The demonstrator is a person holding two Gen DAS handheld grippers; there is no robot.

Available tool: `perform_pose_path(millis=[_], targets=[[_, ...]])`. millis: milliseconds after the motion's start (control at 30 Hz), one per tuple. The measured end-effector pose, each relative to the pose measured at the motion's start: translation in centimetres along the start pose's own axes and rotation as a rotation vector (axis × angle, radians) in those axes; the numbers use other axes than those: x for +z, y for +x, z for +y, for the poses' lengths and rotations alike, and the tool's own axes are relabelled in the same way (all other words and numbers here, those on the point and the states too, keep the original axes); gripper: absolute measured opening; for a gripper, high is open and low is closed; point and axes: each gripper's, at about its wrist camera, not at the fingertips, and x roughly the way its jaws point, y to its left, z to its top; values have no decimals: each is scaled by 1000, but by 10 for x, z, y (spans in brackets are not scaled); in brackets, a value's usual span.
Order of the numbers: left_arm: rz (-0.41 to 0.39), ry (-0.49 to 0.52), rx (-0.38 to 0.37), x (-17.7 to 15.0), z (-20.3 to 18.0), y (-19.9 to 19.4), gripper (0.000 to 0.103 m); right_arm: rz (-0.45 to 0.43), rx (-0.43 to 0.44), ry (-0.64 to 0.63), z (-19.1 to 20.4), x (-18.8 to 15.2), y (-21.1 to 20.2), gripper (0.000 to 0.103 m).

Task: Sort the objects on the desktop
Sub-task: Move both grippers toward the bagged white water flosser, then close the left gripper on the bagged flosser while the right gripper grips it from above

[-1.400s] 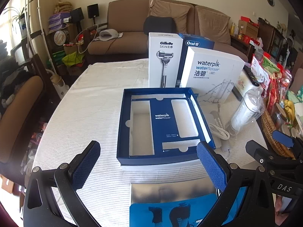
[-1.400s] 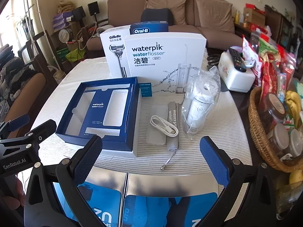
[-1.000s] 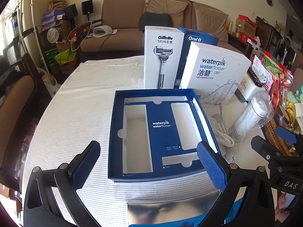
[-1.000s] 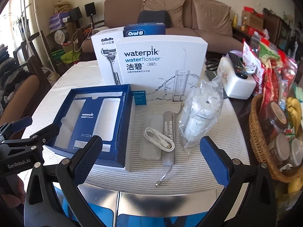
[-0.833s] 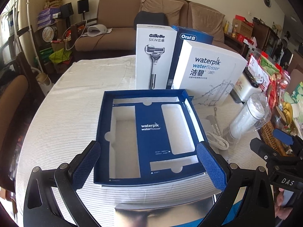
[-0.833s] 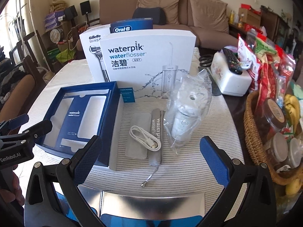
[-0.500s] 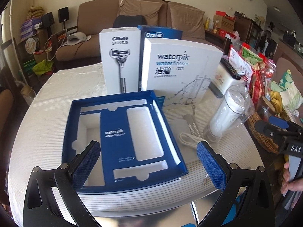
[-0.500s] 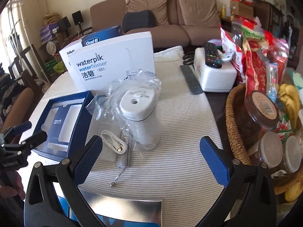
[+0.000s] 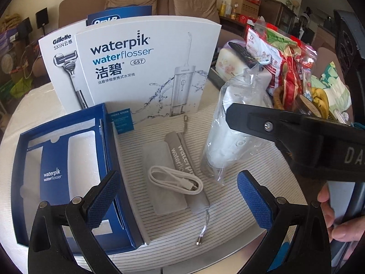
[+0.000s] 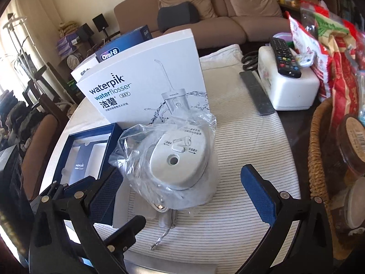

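Both your grippers, left [image 9: 178, 189] and right [image 10: 182, 182], gape empty; the bagged white plastic water flosser [image 10: 180, 157] stands upright between the right's pads, so close gently low on the body.

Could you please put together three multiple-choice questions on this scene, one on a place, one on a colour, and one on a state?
1. Where does the white charging cable lie?
A. on the grey pouch
B. inside the blue tray
C. in the wicker basket

2. What colour are the pads on the right gripper?
A. red
B. blue
C. white

3. In what state is the water flosser?
A. bare
B. packed in the tray
C. wrapped in a clear plastic bag, standing upright

Answers:
1. A, the coiled cable rests on the pouch, beside the tray.
2. B, both pads show blue.
3. C, crinkled clear plastic covers it and it stands on the striped cloth between the open right fingers.
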Motion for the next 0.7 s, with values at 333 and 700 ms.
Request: perform_pose_path(millis=[333, 700], targets=[[18, -5, -40, -6, -16, 24, 103, 96, 43, 69, -17, 3, 38, 63], [35, 21, -44, 7, -47, 66, 103, 128, 115, 128, -57, 19, 42, 53]])
